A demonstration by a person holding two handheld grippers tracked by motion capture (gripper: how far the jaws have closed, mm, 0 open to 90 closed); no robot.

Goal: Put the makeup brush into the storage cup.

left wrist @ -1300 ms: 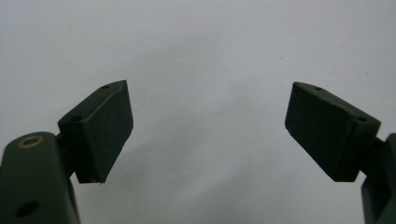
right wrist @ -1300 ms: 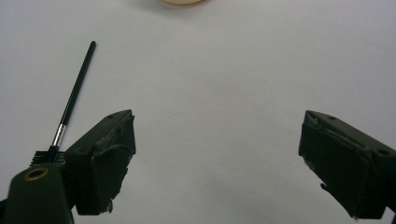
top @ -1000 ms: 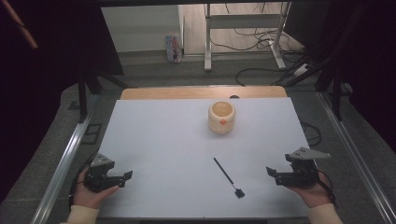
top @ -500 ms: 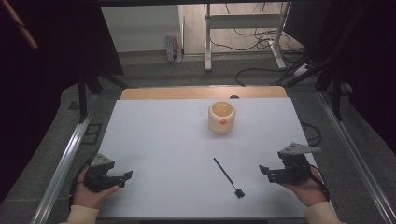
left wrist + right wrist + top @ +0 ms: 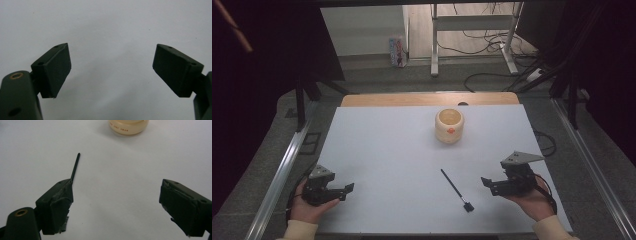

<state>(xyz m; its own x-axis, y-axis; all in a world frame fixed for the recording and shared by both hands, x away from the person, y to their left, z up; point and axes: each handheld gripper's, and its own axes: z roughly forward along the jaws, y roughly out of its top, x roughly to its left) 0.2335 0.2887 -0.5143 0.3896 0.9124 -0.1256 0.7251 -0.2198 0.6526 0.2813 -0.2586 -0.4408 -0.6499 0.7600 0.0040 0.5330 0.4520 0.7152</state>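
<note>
A cream-coloured cup [image 5: 449, 125] stands upright on the white table [image 5: 387, 150], toward the back middle; its base also appears in the right gripper view as a cream cup [image 5: 128, 126]. A thin black brush [image 5: 455, 190] lies flat in front of it, bristle head nearest the person. My right gripper [image 5: 488, 184] sits open just right of the brush head. In the right gripper view the brush [image 5: 74, 168] runs behind the left jaw. My left gripper [image 5: 346, 190] rests open at the table's front left, with bare table between its jaws.
A wooden strip [image 5: 427, 99] edges the table's far side. Metal rails [image 5: 282, 170] run along both sides. Beyond the table stand desk legs [image 5: 434, 45] and floor cables [image 5: 492, 80].
My right gripper has moved left toward the brush head. The left gripper, the cup and the brush have stayed put.
</note>
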